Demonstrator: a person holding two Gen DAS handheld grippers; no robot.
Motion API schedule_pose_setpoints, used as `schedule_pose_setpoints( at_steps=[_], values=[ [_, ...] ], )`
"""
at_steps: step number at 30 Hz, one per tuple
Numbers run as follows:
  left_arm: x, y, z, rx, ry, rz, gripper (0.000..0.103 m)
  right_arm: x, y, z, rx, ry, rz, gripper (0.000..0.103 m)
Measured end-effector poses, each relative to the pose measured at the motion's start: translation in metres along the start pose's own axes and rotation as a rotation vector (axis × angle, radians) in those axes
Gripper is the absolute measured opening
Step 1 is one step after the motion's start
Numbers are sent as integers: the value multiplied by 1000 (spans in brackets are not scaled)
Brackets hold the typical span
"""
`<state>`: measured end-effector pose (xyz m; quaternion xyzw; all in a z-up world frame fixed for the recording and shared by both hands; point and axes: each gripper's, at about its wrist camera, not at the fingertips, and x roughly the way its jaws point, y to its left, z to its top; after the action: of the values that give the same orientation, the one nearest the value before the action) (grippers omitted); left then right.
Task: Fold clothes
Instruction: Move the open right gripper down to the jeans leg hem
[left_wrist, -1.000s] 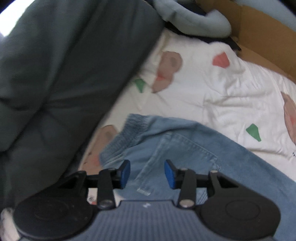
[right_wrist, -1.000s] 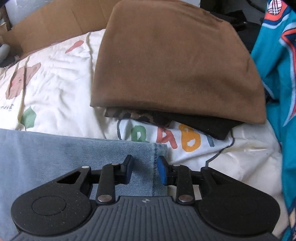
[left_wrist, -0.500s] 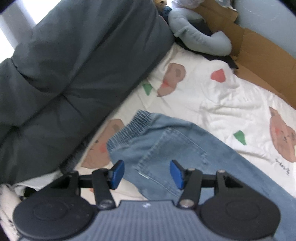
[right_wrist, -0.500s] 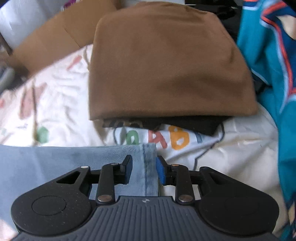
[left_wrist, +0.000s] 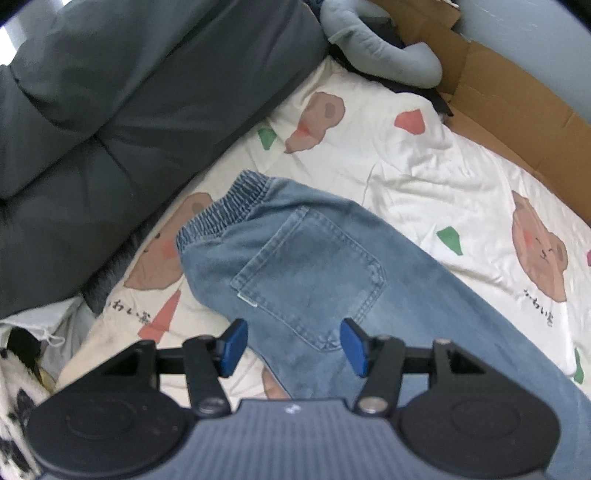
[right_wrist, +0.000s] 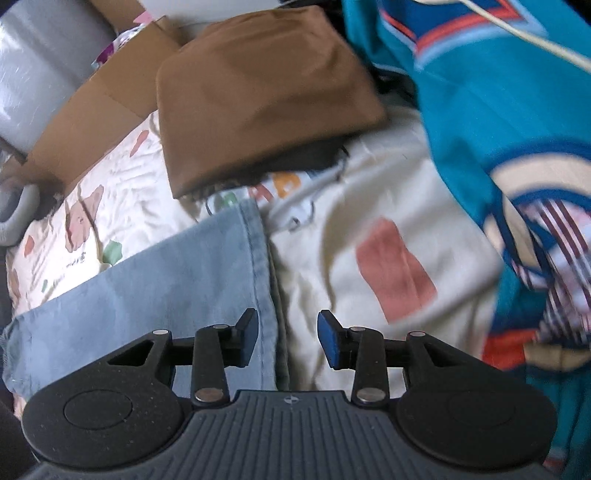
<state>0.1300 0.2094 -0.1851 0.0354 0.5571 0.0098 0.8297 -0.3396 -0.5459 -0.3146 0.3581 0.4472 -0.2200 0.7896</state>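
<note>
Two views, one pair of jeans (left_wrist: 314, 266): from your left wrist, the denim lies flat on the cartoon-bear bedsheet (left_wrist: 424, 177), back pocket up, the elastic waistband (left_wrist: 225, 206) toward the dark grey duvet (left_wrist: 110, 110), apparently spread out for the next fold. Your left gripper (left_wrist: 291, 347) hangs above the pocket's lower corner with its blue pads apart and nothing pinched. The legs run away to the lower right, so the long axis crosses the frame diagonally. From your right wrist, the hem (right_wrist: 258, 266) ends just short of a folded brown garment (right_wrist: 258, 88), likely the finished stack, with a teal jersey (right_wrist: 498, 129) beside it. Your right gripper (right_wrist: 286, 339) straddles the hem seam, its jaws opening, pads not pressing the cloth. Here the legs stretch off to the lower left.
</note>
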Motion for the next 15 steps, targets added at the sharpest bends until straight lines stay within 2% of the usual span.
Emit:
schedule_pose_setpoints(
  at_steps=[2, 4, 7, 13, 15],
  values=[
    [-1, 2, -4, -7, 14, 5, 63, -4, -4, -7, 23, -1, 16, 44],
    [-4, 2, -10, -9, 16, 29, 64, -8, -8, -13, 53, -5, 41, 51],
    [-10, 7, -19, -36, 24, 27, 67, -8, -13, -21, 102, -12, 79, 60],
    [-18, 23, -31, -117, 64, 46, 68, 1, -22, -37, 191, -16, 180, 61],
    [-22, 26, -33, -127, 61, 58, 72, 6, -24, -43, 226, -12, 212, 61]
  ],
)
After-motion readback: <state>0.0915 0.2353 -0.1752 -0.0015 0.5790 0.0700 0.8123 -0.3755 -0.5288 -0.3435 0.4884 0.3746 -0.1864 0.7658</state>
